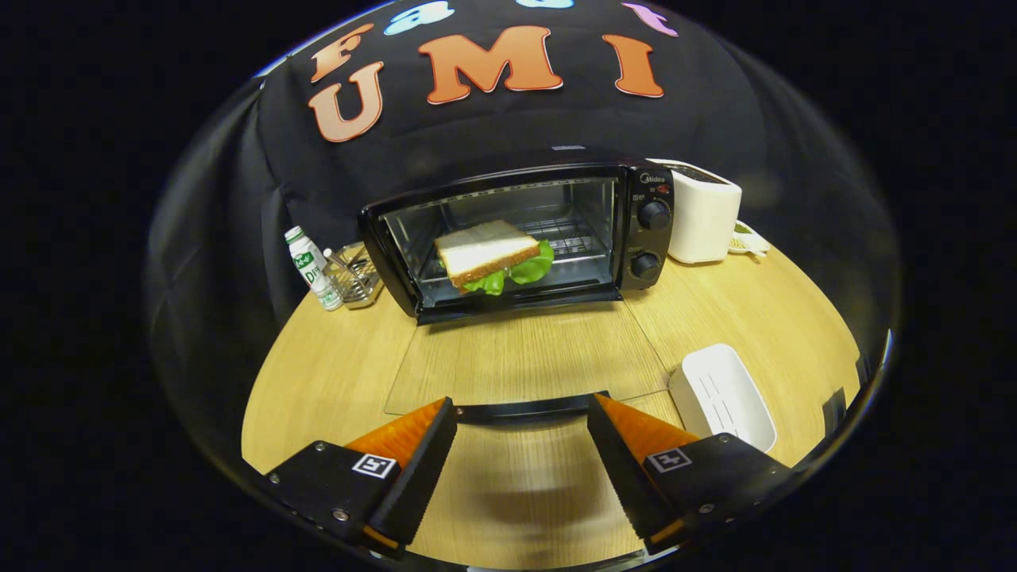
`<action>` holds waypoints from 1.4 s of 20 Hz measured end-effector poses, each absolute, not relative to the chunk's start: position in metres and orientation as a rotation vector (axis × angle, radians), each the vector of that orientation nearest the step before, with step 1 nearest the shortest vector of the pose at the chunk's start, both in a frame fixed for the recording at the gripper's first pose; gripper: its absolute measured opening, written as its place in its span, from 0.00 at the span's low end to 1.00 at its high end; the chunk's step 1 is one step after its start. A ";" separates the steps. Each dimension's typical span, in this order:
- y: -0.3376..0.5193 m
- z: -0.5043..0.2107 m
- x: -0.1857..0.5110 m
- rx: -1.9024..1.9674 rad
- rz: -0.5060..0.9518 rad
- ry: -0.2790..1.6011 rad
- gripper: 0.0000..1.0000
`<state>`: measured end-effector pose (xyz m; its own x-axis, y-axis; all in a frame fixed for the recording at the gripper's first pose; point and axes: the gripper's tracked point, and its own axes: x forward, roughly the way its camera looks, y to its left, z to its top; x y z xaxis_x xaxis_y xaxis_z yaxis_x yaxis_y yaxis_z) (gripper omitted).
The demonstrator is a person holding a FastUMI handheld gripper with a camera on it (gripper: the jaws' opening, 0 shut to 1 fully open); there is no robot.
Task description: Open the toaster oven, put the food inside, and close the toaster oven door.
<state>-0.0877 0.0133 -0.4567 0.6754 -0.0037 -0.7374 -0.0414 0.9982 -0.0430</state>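
A black toaster oven (645, 230) stands at the back of the wooden table with its glass door (524, 357) folded down flat toward me. A sandwich (490, 254) of white bread and green lettuce lies on the rack inside. The door's dark handle bar (520, 410) runs just ahead of my fingertips, spanning the gap between them. My gripper (520, 421) is open, fingers wide apart, holding nothing, low over the table in front of the door.
A white rectangular dish (723, 395) sits on the table just right of the door, near my right finger. A white toaster (703, 221) stands right of the oven. Left of the oven are a small bottle (311, 268) and a metal rack (357, 276).
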 end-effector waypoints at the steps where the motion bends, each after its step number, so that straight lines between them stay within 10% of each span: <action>1: 0.013 -0.463 -0.096 -0.056 0.019 0.854 0.99; 28: 0.019 -0.509 -0.075 -0.126 0.020 0.915 0.99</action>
